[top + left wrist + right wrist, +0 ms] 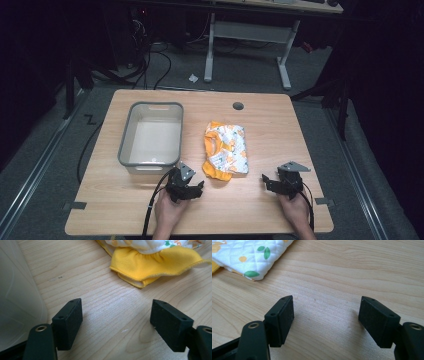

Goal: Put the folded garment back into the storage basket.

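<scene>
High view: folded cloth garment (226,150) lies flat at centre of the wooden table (280,125), just right of the grey bin (127,132) (bin looks bare inside). Garment and bin sit near each other but apart. Fabric is white, quilted, with an orange and green print, and has a yellow gathered edge at its lower end.

Left gripper (186,189) sits at lower centre-left of the high view, just below the bin's near corner and just left of the garment's yellow end. Jaws stand wide apart, nothing between them. In the left gripper view the yellow hem (150,267) fills the upper right, near the jaws but not touching; the bin wall (17,297) runs down the left edge.

Right gripper (280,182) is at lower right of the high view, near the garment's lower right corner but clear of it. Jaws likewise spread, with bare wood between them. The right gripper view puts the quilted corner (249,257) at upper left.

Handling judgement: light, soft and limp, so it will sag and unfold if lifted from one point. It is not fragile, and the quilting should give decent grip. The best purchase is probably a pinch through the full stack at each of the two near corners (yellow hem for the left gripper, quilted corner for the right), low against the table.
</scene>
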